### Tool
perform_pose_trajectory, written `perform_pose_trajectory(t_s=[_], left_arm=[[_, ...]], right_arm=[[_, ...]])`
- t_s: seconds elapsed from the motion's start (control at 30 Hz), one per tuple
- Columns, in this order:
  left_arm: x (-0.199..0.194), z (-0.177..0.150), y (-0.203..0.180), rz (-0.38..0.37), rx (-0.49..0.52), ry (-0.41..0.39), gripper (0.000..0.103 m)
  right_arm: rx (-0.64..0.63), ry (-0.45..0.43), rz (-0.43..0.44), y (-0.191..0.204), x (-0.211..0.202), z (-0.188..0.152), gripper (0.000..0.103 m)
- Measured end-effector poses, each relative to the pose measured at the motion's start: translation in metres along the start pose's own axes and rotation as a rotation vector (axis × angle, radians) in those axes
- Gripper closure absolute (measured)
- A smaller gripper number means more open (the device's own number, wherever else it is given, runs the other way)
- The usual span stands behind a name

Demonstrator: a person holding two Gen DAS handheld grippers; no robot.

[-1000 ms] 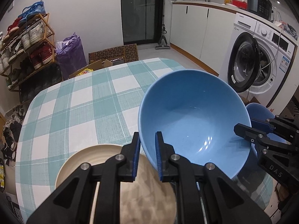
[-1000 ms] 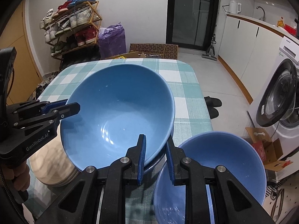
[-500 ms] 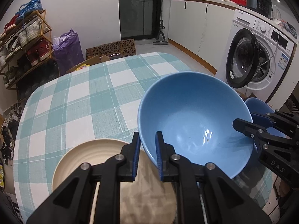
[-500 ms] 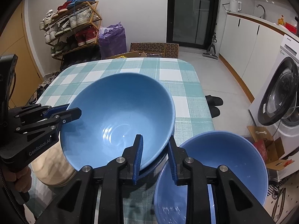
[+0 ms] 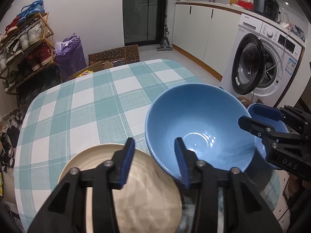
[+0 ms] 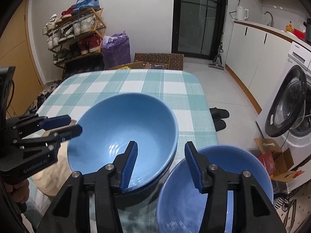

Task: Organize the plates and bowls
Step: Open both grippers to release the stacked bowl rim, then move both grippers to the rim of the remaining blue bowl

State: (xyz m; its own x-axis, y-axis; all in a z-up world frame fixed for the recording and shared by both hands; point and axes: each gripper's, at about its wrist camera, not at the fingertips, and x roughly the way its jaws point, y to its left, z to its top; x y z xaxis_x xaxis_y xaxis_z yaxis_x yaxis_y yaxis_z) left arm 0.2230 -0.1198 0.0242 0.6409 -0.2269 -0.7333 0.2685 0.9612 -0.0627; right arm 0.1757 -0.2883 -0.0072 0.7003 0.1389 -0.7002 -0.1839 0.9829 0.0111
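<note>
- A large blue bowl (image 5: pixel 200 128) sits upright near the front right of the table (image 5: pixel 81 104), with a dark rim of another dish just showing under its near edge in the right wrist view.
- The left gripper (image 5: pixel 154 161) straddles the bowl's near-left rim; its jaws have just been opening and now stand part-way apart, one blue pad outside the wall and one inside, neither pressing on it.
- The right gripper (image 6: pixel 161 163) straddles the bowl's near-right rim in the same way; its jaws have also just been opening, the rim lies between them, and the pads are clear of it.
- A second blue bowl (image 6: pixel 223 176) stands just beside the first on its right, at the table's right edge, partly under the right gripper's outer finger.
- A stack of beige plates (image 5: pixel 101 155) lies just left of the first bowl, under the left gripper.
- The table wears a teal and white checked cloth.
- Beyond it stand a shoe rack (image 5: pixel 25 44), a purple bag (image 5: pixel 70 54) and flattened cardboard (image 5: pixel 114 53) on the floor.
- A washing machine (image 5: pixel 266 64) with its door ajar stands to the right.
</note>
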Motion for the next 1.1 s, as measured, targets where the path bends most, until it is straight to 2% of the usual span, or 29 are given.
perform_pose_trajectory(t_s=[0.03,0.1,0.37,0.43,0.5,0.57,0.63,0.7,0.83,1.0,1.1], left_arm=[[-0.001,0.0,0.0,0.0,0.0,0.0,0.056],[-0.004,0.0,-0.002,-0.001,0.001,0.001,0.055],[-0.017,-0.004,-0.009,-0.046,-0.014,-0.016,0.053],[-0.02,-0.006,-0.013,-0.054,-0.015,-0.023,0.052],[-0.023,-0.008,-0.018,-0.064,-0.013,-0.03,0.046],[-0.028,-0.009,-0.021,-0.073,-0.031,-0.048,0.022],[-0.033,-0.01,-0.023,-0.077,-0.05,-0.066,0.013],[-0.036,-0.013,-0.026,-0.089,-0.056,-0.073,0.011],[-0.04,-0.017,-0.035,-0.078,-0.043,-0.078,0.001],[-0.041,-0.025,-0.043,-0.078,-0.098,-0.087,0.001],[-0.04,-0.03,-0.052,-0.079,-0.081,-0.089,0.001]], right_arm=[[0.012,-0.006,0.006,-0.003,-0.003,0.0,0.046],[0.044,-0.024,0.021,-0.011,-0.012,0.0,0.028],[0.069,-0.075,0.051,-0.027,-0.05,-0.007,0.004],[0.053,-0.087,0.041,-0.028,-0.06,-0.011,0.003],[0.044,-0.091,0.032,-0.031,-0.069,-0.015,0.002],[0.035,-0.095,0.025,-0.034,-0.078,-0.019,0.001],[0.028,-0.101,0.015,-0.039,-0.087,-0.023,0.001],[0.025,-0.104,0.002,-0.045,-0.094,-0.029,0.001],[0.03,-0.096,-0.021,-0.058,-0.101,-0.037,0.001],[0.044,-0.082,-0.038,-0.075,-0.101,-0.04,0.001],[0.052,-0.08,-0.046,-0.084,-0.101,-0.04,0.001]])
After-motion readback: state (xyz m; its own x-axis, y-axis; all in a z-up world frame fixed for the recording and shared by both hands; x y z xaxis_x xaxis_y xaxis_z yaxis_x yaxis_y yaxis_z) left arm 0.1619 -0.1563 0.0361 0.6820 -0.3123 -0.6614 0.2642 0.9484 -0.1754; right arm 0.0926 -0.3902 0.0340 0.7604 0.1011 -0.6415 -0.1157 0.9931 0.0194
